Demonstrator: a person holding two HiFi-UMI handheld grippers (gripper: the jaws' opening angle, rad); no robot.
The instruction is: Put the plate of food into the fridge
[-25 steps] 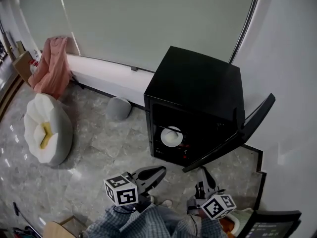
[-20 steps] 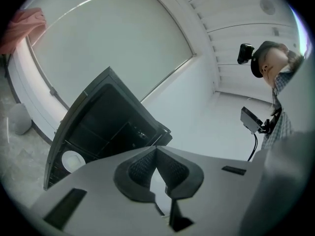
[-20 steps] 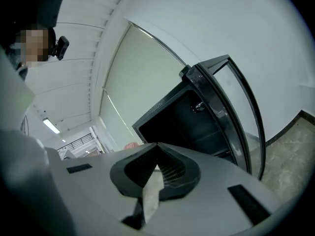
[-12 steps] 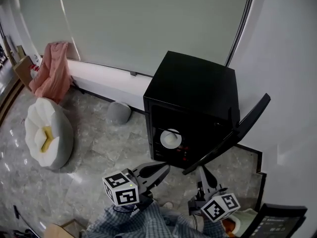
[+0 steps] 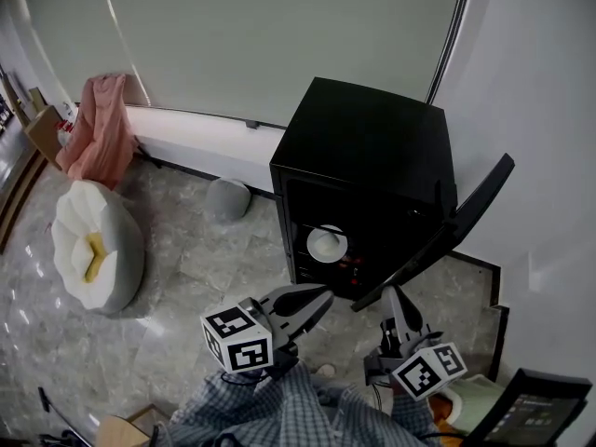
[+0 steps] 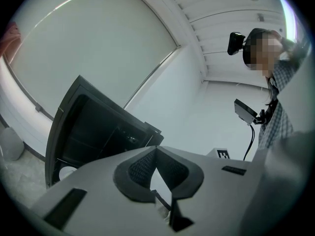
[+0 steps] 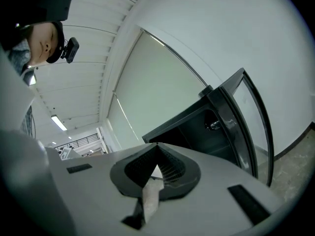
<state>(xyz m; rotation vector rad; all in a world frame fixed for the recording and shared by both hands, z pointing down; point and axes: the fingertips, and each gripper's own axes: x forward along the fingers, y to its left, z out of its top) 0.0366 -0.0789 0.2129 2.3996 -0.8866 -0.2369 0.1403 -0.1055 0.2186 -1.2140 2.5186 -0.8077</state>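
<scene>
Head view, looking steeply down: the black fridge (image 5: pixel 372 156) stands on the marble floor (image 5: pixel 186 277) with its door (image 5: pixel 470 217) swung wide to the right. And the white plate (image 5: pixel 327 244) sits inside, on a low shelf, too small to say what lies on it. The 2 grippers hang in front of the open fridge, apart from the plate. The left gripper (image 5: pixel 315 299) points toward the opening; in the left gripper view its jaws are pressed tip to tip, nothing between them. The right gripper (image 5: pixel 398 304) sits just below the door's lower edge; the right gripper view shows its jaws fully together too, nothing held. Off to the left, a white cushion (image 5: pixel 98 250) lies on the floor and a pink cloth (image 5: pixel 98 128) hangs by the wall.
</scene>
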